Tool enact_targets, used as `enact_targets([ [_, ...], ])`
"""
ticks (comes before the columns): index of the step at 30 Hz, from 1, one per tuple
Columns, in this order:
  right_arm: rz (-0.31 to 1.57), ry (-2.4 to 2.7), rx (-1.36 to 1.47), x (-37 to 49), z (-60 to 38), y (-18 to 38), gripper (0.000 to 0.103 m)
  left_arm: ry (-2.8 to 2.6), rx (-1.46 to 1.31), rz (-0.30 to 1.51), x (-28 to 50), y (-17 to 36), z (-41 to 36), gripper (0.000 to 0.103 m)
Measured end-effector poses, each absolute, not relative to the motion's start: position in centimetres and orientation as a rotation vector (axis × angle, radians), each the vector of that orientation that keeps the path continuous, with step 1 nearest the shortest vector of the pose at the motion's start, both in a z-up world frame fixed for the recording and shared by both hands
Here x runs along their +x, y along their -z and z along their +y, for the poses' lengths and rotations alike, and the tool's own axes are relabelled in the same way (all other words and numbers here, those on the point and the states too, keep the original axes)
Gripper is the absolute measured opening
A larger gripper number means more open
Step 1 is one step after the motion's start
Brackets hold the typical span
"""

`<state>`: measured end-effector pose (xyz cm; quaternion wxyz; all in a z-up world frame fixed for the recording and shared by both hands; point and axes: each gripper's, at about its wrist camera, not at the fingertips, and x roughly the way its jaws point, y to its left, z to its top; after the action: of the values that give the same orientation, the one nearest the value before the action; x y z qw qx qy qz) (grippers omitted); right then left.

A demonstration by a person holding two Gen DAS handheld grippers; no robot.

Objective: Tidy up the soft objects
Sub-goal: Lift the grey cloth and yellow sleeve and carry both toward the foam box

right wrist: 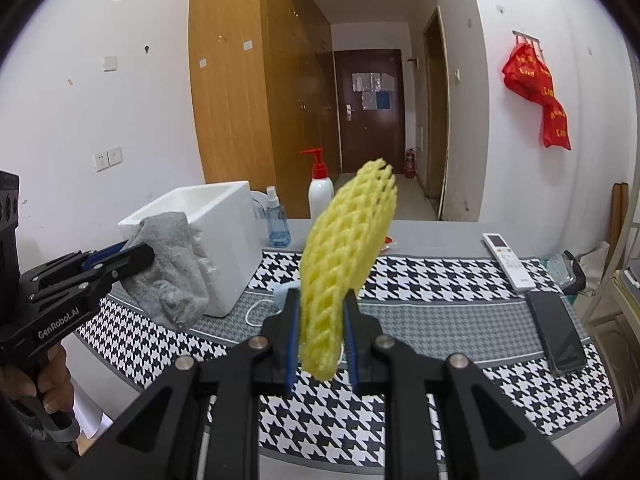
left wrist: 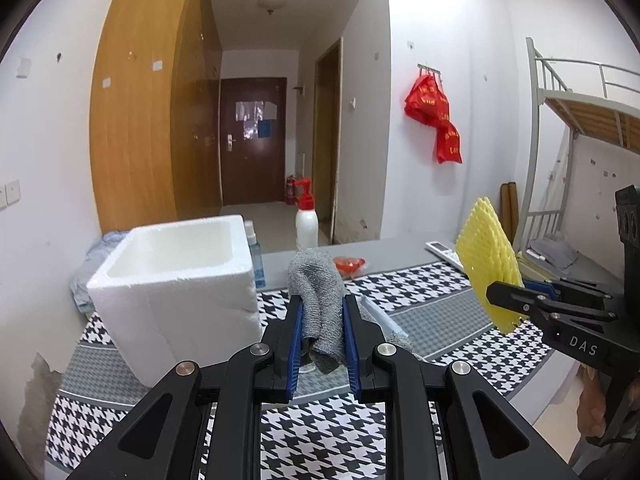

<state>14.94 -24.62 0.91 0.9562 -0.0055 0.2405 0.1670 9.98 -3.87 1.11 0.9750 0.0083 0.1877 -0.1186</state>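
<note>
Left gripper (left wrist: 322, 336) clamped on grey cloth (left wrist: 318, 300); right gripper (right wrist: 322, 340) clamped on yellow foam net (right wrist: 344, 248); foam box (left wrist: 180, 272) (far left) apparently empty; both deposits outstanding.

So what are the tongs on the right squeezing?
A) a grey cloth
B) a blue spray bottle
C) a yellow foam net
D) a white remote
C: the right tongs are shut on the yellow foam net, which sticks up between them, while the grey cloth is in the left tongs and the white remote lies on the table.
</note>
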Motion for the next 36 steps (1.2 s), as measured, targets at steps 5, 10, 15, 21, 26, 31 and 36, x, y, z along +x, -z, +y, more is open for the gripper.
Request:
enact_targets([
  [5,0.474,-0.35,-0.014,14.9,-24.4,-1.2,0.023,0.226,0.024,0.357,9.6,-1.9,-3.7,0.02],
  [10,0.457,-0.364,-0.021,14.7,-24.1,-1.5,0.023,0.206,0.027,0.352,9.4,-2.0,-3.3,0.02],
  [15,0.448,-0.388,-0.027,14.7,-23.2,-1.7,0.023,0.177,0.027,0.342,9.1,-2.4,-2.8,0.02],
  [21,0.439,-0.43,-0.037,14.8,-21.9,-1.9,0.023,0.133,0.025,0.326,8.6,-2.8,-1.7,0.02],
  [26,0.43,-0.464,-0.043,15.0,-20.9,-2.1,0.023,0.104,0.023,0.315,8.0,-3.1,-1.0,0.02],
  [31,0.422,-0.497,-0.052,15.0,-19.9,-2.3,0.023,0.073,0.014,0.308,7.6,-3.4,0.0,0.02],
  [36,0.427,-0.528,-0.064,15.2,-18.7,-2.2,0.023,0.04,-0.002,0.316,7.5,-3.3,1.2,0.02],
])
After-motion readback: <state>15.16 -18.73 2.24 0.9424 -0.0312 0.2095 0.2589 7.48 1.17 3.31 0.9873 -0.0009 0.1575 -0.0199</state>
